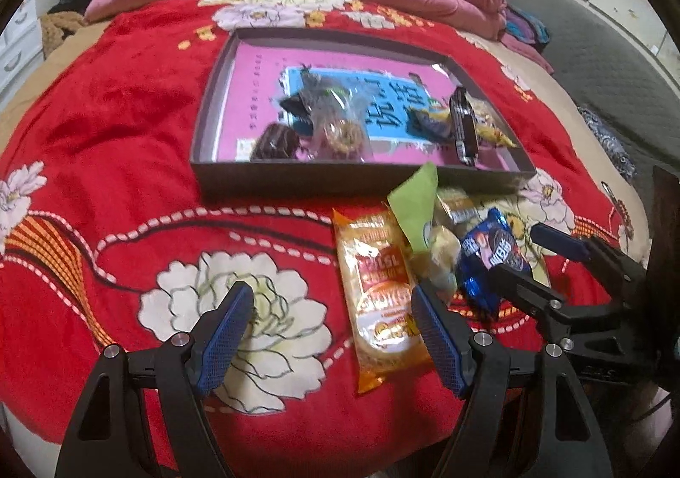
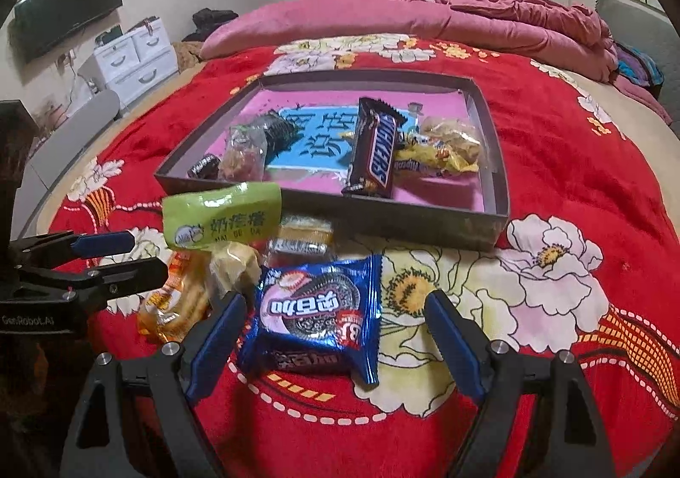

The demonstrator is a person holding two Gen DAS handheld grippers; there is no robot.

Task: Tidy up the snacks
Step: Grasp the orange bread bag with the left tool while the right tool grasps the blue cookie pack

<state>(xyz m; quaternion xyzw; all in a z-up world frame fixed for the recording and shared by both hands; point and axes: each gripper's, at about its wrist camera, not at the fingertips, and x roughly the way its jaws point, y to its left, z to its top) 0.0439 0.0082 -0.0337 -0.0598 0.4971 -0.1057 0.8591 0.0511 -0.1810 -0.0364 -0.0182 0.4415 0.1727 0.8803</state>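
With both grippers spread and empty, right gripper [image 2: 335, 344] straddling the blue Oreo packet [image 2: 316, 314] at lower centre and left gripper [image 1: 331, 333] beside the orange cracker pack [image 1: 380, 295], neighbouring wrappers could be snagged or the glossy packet squeezed out.

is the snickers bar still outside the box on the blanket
No, the Snickers bar lies inside the box, beside a yellow packet.
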